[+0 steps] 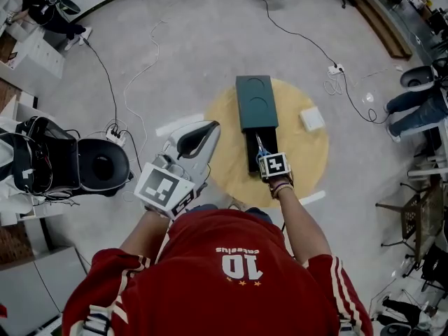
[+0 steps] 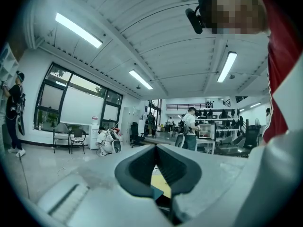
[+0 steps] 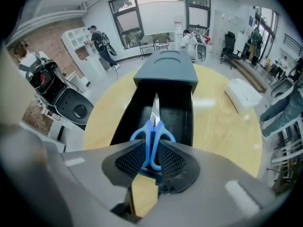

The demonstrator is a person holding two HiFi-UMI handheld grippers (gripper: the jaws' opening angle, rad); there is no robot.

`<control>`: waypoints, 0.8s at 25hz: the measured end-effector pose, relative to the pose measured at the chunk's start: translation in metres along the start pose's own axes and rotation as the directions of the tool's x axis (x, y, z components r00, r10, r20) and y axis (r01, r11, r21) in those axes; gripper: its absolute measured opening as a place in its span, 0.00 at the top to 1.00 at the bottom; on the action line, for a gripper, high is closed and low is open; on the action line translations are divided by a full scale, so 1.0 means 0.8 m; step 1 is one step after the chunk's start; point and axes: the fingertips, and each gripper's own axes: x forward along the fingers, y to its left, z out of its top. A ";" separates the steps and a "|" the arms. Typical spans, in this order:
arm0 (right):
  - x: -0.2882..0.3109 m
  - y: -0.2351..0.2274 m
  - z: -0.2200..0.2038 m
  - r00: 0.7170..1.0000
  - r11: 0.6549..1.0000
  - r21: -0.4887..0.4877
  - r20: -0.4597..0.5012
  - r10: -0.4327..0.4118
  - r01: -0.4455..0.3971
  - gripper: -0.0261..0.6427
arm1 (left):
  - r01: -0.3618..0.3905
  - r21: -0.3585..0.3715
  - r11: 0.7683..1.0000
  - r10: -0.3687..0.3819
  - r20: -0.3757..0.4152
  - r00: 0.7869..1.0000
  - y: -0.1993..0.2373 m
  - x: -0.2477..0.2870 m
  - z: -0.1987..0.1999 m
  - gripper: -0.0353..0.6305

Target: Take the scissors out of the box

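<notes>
On the round yellow table [image 1: 224, 152] lies a dark green box [image 1: 255, 102] with its black tray [image 1: 250, 161] slid out toward me. The blue-handled scissors [image 3: 152, 135] point blade-first away from me over the open tray [image 3: 137, 110]. My right gripper [image 3: 151, 157] points steeply down and is shut on their handles. From the head view, that gripper [image 1: 263, 152] hangs over the tray's near end with the scissors [image 1: 260, 144] in it. My left gripper [image 1: 203, 128] is held level, left of the table, shut and empty [image 2: 155, 148].
A small white box [image 1: 311, 119] lies on the table's right side [image 3: 244, 93]. A black and white machine [image 1: 70, 163] stands on the floor at left, with cables and a power strip [image 1: 115, 135] near it. A seated person's legs [image 1: 416, 107] are at right.
</notes>
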 end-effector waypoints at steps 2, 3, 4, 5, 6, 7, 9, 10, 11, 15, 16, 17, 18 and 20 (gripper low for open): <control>-0.008 0.001 0.000 1.000 1.000 0.009 0.027 0.000 0.000 0.83 | 0.008 -0.005 1.000 -0.008 0.007 1.000 -0.002 -0.003 0.001 0.94; -0.012 0.002 0.002 0.999 1.000 0.007 0.045 0.002 -0.003 0.83 | 0.012 -0.005 1.000 -0.012 0.011 1.000 -0.004 -0.005 0.002 0.94; -0.016 0.003 0.004 0.998 1.000 0.003 0.063 0.004 -0.004 0.83 | 0.017 -0.004 1.000 -0.017 0.016 1.000 -0.005 -0.007 0.003 0.94; -0.020 0.003 0.006 0.997 1.000 -0.003 0.077 0.002 -0.002 0.83 | 0.022 -0.004 1.000 -0.022 0.020 1.000 -0.006 -0.009 0.004 0.94; -0.024 0.004 0.005 0.996 1.000 -0.010 0.088 -0.003 0.004 0.83 | 0.027 -0.004 1.000 -0.027 0.024 0.999 -0.008 -0.013 0.004 0.94; -0.030 0.004 0.004 0.995 1.000 -0.016 0.099 -0.009 0.010 0.83 | 0.032 -0.003 0.999 -0.032 0.029 0.999 -0.010 -0.017 0.005 0.94; -0.047 0.007 0.001 0.991 0.999 -0.021 0.129 -0.021 0.024 0.83 | 0.040 -0.001 0.999 -0.040 0.038 0.998 -0.016 -0.028 0.010 0.94; -0.058 0.009 0.001 0.988 0.999 -0.020 0.150 -0.026 0.029 0.83 | 0.044 0.000 0.999 -0.044 0.042 0.998 -0.019 -0.034 0.013 0.94; -0.071 0.011 0.001 0.984 0.999 -0.016 0.173 -0.030 0.033 0.83 | 0.046 0.001 0.999 -0.046 0.046 0.998 -0.022 -0.040 0.016 0.94; -0.119 0.022 0.012 0.961 0.999 0.001 0.275 -0.040 0.041 0.83 | 0.062 0.005 0.998 -0.062 0.060 0.996 -0.028 -0.058 0.022 0.94; -0.130 0.028 0.014 0.954 0.999 0.001 0.298 -0.039 0.040 0.83 | 0.068 0.006 0.998 -0.068 0.063 0.996 -0.031 -0.063 0.022 0.94; -0.142 0.035 0.015 0.946 0.999 -0.003 0.321 -0.036 0.039 0.83 | 0.074 0.006 0.997 -0.074 0.066 0.995 -0.033 -0.069 0.021 0.94; -0.153 0.043 0.018 0.938 0.999 -0.011 0.346 -0.031 0.038 0.83 | 0.081 0.007 0.997 -0.081 0.069 0.994 -0.035 -0.074 0.021 0.94; -0.178 0.060 0.022 0.919 0.999 -0.026 0.395 -0.026 0.040 0.83 | 0.095 0.010 0.995 -0.095 0.074 0.993 -0.039 -0.085 0.021 0.94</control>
